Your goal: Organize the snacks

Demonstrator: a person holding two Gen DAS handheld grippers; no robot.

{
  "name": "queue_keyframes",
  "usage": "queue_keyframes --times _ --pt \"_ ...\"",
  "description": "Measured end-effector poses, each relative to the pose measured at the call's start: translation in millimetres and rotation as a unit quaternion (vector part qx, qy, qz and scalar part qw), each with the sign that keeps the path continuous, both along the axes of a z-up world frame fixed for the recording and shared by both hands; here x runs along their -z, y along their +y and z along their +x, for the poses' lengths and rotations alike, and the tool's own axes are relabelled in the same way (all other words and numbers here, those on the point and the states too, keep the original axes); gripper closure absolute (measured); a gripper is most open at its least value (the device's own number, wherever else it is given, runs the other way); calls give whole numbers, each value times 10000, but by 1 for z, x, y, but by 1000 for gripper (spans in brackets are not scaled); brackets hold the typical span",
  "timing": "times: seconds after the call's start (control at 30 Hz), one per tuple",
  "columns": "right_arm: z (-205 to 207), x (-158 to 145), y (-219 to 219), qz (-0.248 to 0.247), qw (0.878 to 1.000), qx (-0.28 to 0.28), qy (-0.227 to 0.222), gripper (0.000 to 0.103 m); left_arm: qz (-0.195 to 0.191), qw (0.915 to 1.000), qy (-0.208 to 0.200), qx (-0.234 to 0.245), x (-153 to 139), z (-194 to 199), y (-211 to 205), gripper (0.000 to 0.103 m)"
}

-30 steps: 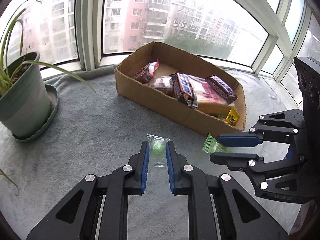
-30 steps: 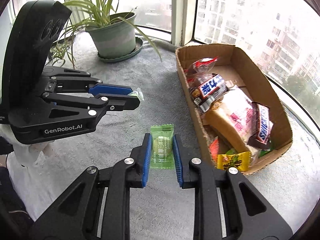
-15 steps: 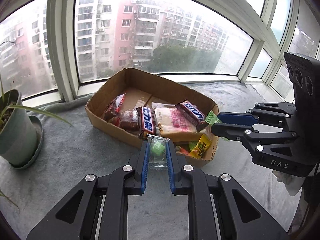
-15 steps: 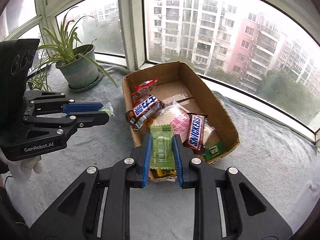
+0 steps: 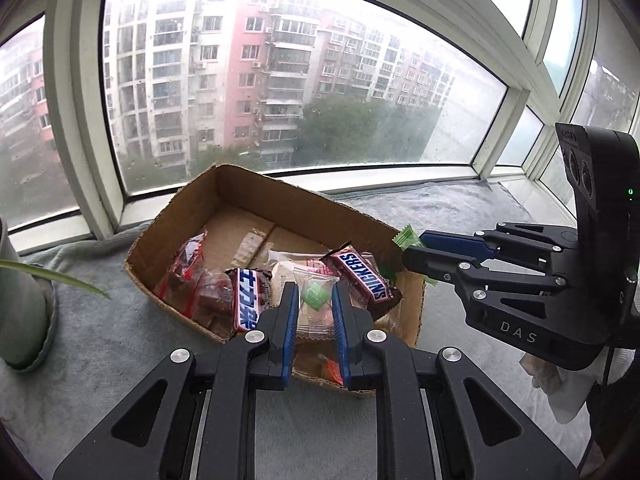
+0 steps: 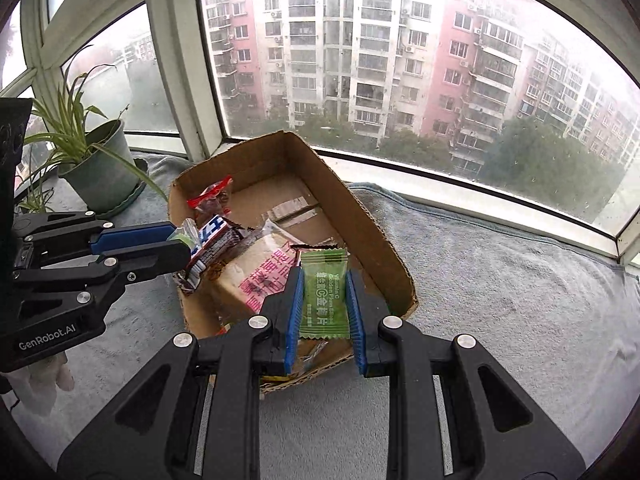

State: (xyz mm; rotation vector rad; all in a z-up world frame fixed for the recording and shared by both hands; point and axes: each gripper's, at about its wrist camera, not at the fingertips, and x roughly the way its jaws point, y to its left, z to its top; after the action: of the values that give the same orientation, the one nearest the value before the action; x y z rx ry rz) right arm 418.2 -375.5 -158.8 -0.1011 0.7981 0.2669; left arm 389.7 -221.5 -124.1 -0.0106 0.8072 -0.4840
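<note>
A cardboard box [image 5: 304, 210] [image 6: 360, 216] holds several snacks, among them a Snickers bar [image 5: 362, 276] and a pink-printed pastry pack [image 6: 260, 276]. My left gripper [image 5: 315, 300] is shut on a clear-wrapped green candy [image 5: 314, 294] and holds it over the box's near edge; it shows from the side in the right wrist view [image 6: 176, 246]. My right gripper [image 6: 324, 300] is shut on a green candy packet [image 6: 324, 296] above the box's near right corner; it shows in the left wrist view [image 5: 412, 252] with the packet's end [image 5: 406, 236] sticking out.
A potted spider plant [image 6: 96, 172] stands left of the box; its pot edge shows in the left wrist view [image 5: 20, 312]. The grey cloth [image 6: 500, 280] covers the sill. Window frames and glass rise close behind the box.
Both grippers have lifted their candies off the cloth and carried them up and forward to over the box's near end. The box now fills the middle of both views.
</note>
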Motion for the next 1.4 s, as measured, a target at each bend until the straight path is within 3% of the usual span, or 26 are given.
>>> queue_keyframes --times 0.23,0.7,0.83,1.0,1.1,1.17,1.4 --pt "17 14 -12 282 9992 228 145 81 52 9998 147 -100 15 10 -11 88" --pt "26 34 -5 285 9986 227 373 78 273 9996 100 -71 22 13 -21 86" --pt "26 33 -6 255 9987 302 321 41 312 9994 105 -74 22 12 -20 85" --pt "25 30 -8 257 9985 358 323 39 335 9993 149 -111 21 10 -17 67" --pt "23 28 -6 203 9986 360 316 26 364 9992 146 -86 20 8 -18 67" --pt "20 25 -6 184 9987 368 286 21 402 9991 136 -63 18 6 -18 55" --pt "7 14 -6 156 9984 478 271 20 444 9989 98 -87 10 -4 -11 53"
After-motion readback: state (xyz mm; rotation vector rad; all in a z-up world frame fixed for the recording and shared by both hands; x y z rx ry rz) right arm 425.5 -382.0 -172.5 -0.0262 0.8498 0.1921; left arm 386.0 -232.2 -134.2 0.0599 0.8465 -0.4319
